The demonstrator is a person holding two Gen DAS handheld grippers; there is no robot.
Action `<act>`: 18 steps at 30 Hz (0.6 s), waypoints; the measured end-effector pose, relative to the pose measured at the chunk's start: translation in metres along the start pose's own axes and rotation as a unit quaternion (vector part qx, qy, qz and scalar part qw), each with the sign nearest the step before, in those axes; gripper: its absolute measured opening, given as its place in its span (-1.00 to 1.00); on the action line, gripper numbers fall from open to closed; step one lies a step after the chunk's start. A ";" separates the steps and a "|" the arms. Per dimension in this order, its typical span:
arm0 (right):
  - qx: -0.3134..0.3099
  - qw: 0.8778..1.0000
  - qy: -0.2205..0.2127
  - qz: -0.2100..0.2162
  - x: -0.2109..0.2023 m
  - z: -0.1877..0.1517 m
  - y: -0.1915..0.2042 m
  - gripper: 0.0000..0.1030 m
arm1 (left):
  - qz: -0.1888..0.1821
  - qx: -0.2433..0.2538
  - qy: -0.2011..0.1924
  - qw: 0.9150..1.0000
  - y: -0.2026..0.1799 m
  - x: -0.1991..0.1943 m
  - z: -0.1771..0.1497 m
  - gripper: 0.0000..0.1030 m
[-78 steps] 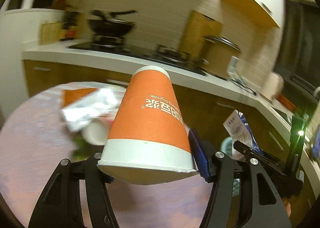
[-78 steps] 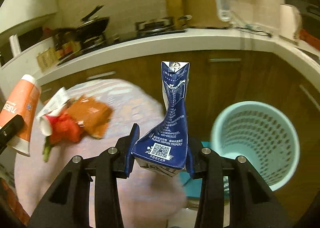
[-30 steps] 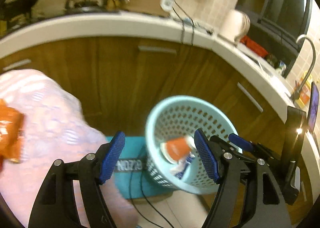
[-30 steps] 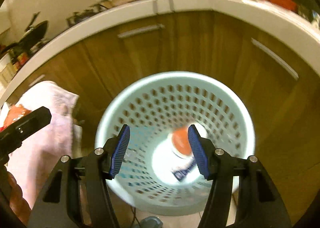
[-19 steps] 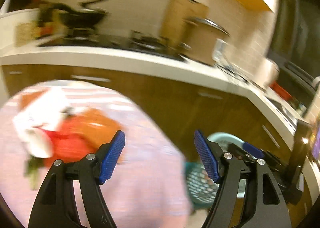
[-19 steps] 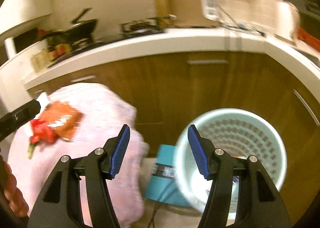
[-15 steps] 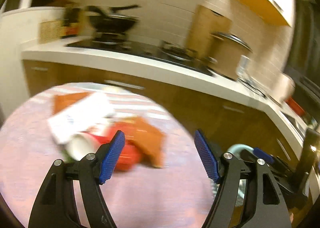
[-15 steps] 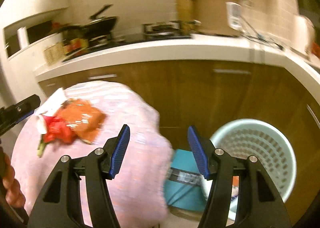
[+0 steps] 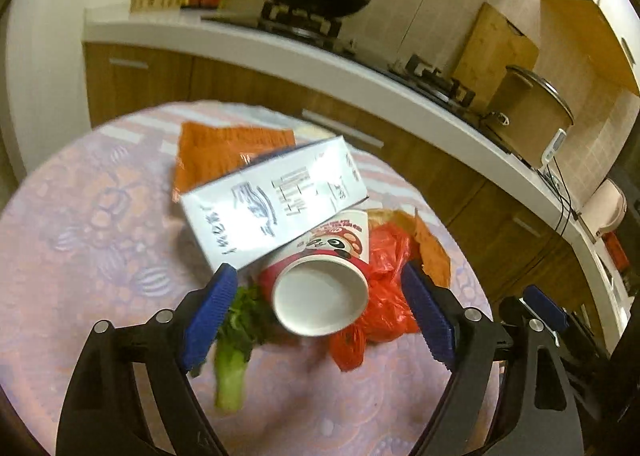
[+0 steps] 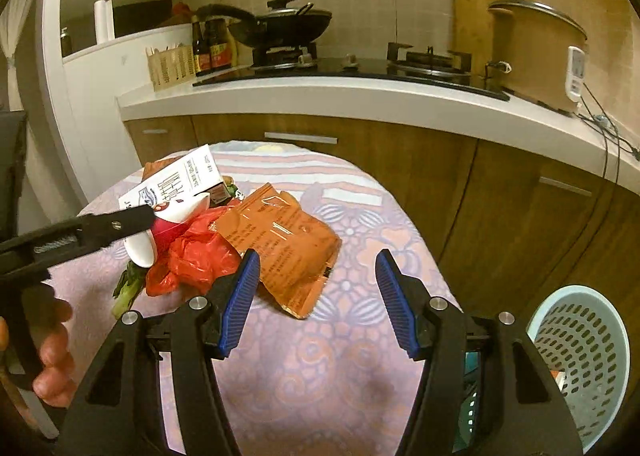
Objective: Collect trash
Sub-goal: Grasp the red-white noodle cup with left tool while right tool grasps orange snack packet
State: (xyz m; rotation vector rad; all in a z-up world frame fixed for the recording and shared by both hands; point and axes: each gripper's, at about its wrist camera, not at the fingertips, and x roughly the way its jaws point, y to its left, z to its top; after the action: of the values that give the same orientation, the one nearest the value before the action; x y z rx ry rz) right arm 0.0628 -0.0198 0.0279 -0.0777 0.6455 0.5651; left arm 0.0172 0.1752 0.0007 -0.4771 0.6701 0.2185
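While its empty jaws are opening, the left gripper [image 9: 316, 318] is hovering nearer the paper cup [image 9: 322, 280], which is lying mouth-first just ahead between its pads, the right gripper [image 10: 316, 296] gaping empty

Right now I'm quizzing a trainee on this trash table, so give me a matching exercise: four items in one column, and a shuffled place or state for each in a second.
Items:
1. paper cup
2. white carton
3. orange packet
4. laundry-style basket

States:
A. on the floor right of the table
B. lying flat, nearest the right gripper
C. on its side, mouth toward the left gripper
D. resting on top of the cup

Pairs: 1-C, 2-D, 3-B, 4-A
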 end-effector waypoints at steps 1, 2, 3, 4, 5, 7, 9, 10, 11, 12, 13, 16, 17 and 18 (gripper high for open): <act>0.000 1.000 0.001 0.000 0.002 0.000 0.000 0.10 | -0.001 -0.003 0.005 1.000 0.001 0.006 0.002 0.59; -0.001 1.000 0.003 -0.001 0.004 0.000 0.000 0.10 | 0.002 -0.008 0.008 1.000 0.003 0.011 0.003 0.59; -0.002 1.000 0.005 -0.002 0.006 0.001 0.000 0.10 | 0.006 -0.010 0.010 1.000 0.005 0.017 0.003 0.59; -0.002 1.000 0.006 -0.002 0.008 0.000 0.000 0.10 | 0.009 -0.013 0.012 1.000 0.006 0.020 0.003 0.56; -0.003 1.000 0.008 -0.003 0.010 0.001 0.000 0.10 | 0.012 -0.015 0.011 1.000 0.008 0.023 0.004 0.55; -0.003 1.000 0.012 -0.003 0.012 0.000 -0.001 0.10 | 0.014 -0.015 0.006 1.000 0.009 0.023 0.003 0.33; -0.003 1.000 0.015 -0.003 0.015 0.000 -0.001 0.10 | 0.002 -0.018 0.010 1.000 0.012 0.024 0.002 0.25; -0.002 1.000 0.017 -0.001 0.017 0.000 -0.001 0.10 | -0.001 -0.020 0.009 1.000 0.015 0.021 0.001 0.24; -0.002 1.000 0.019 0.001 0.017 0.000 -0.002 0.10 | 0.000 -0.020 0.010 1.000 0.016 0.018 -0.001 0.23; -0.002 1.000 0.020 0.003 0.018 0.000 -0.001 0.10 | 0.000 -0.019 0.009 1.000 0.018 0.015 -0.003 0.23; -0.003 1.000 0.021 0.005 0.018 -0.001 0.000 0.10 | -0.002 -0.020 0.006 1.000 0.019 0.010 -0.005 0.23; -0.010 1.000 0.024 0.017 0.016 -0.002 0.007 0.10 | -0.016 -0.017 -0.007 1.000 0.021 -0.007 -0.010 0.20; -0.013 0.999 0.026 0.024 0.016 -0.003 0.010 0.10 | -0.018 -0.014 -0.012 1.000 0.021 -0.015 -0.012 0.20; -0.016 0.999 0.026 0.030 0.015 -0.004 0.014 0.10 | -0.018 -0.011 -0.015 1.000 0.022 -0.020 -0.014 0.19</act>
State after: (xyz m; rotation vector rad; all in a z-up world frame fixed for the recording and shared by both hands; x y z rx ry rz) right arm 0.0630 -0.0018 0.0176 -0.1038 0.6921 0.6330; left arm -0.0132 0.1863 -0.0036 -0.5063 0.6287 0.1983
